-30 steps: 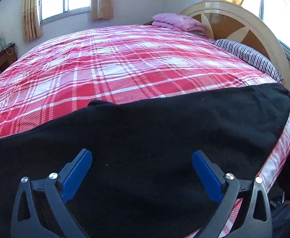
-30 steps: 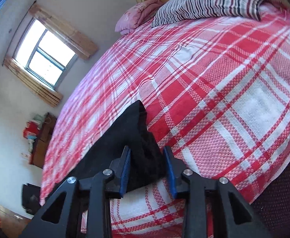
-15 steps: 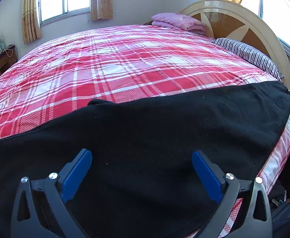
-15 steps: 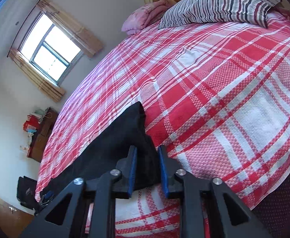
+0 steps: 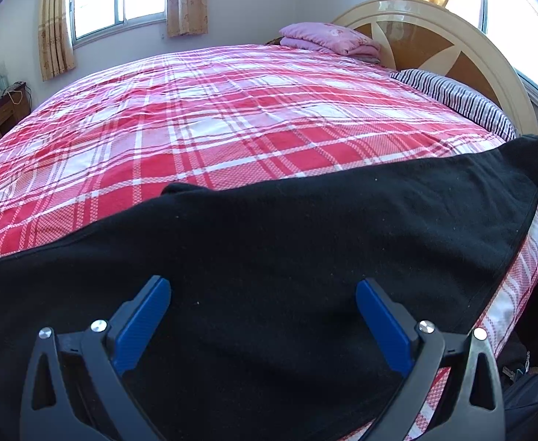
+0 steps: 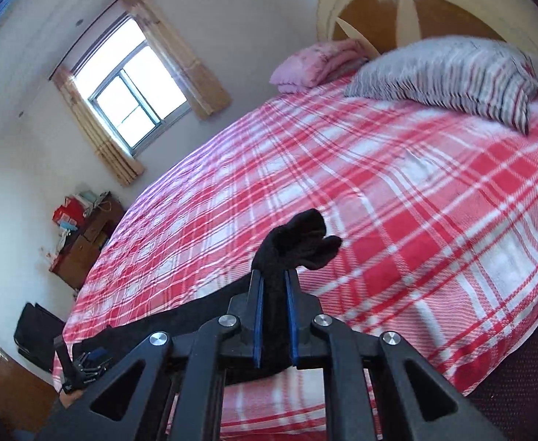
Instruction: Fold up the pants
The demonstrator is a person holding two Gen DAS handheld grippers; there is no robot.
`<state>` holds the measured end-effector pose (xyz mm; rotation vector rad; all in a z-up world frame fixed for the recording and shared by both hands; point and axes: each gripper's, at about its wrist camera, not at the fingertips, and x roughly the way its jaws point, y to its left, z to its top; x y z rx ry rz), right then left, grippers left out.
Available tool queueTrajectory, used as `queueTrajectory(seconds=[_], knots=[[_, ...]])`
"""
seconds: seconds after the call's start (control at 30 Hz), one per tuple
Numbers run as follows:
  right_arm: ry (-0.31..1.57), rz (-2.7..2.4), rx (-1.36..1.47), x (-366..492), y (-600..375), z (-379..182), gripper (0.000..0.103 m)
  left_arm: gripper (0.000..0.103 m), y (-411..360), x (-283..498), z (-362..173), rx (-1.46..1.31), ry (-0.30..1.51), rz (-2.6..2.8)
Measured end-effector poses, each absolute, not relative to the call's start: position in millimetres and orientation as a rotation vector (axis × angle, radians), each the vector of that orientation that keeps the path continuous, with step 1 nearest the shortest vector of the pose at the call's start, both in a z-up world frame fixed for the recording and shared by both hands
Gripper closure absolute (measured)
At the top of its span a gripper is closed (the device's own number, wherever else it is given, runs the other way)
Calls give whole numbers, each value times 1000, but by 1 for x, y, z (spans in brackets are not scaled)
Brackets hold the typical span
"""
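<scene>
Home bedroom. Large bed (image 5: pixel 232 117) with red-and-white plaid cover, arched cream-and-wood headboard (image 5: pixel 434 33). Striped pillow (image 6: pixel 445 73) at the head, folded pink blanket (image 5: pixel 327 36) beside it. Curtained windows (image 6: pixel 136 84) on plain white walls, daylight coming in. Wooden dresser (image 6: pixel 85 242) against the far wall, cluttered with red boxes and small items. Dark bag (image 6: pixel 35 334) on the floor near it.
</scene>
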<state>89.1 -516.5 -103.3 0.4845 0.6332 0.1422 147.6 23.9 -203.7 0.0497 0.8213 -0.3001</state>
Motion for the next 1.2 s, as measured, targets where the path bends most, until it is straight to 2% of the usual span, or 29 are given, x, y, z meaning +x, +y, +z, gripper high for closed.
queueTrajectory(seconds=[0.47,1.2], knots=[[606,339,316,85,-415,-68,92,0,24,146,-203,40,828,-303],[716,627,171,122,-267,-98,92,0,23,146,-202,43,827,-301]])
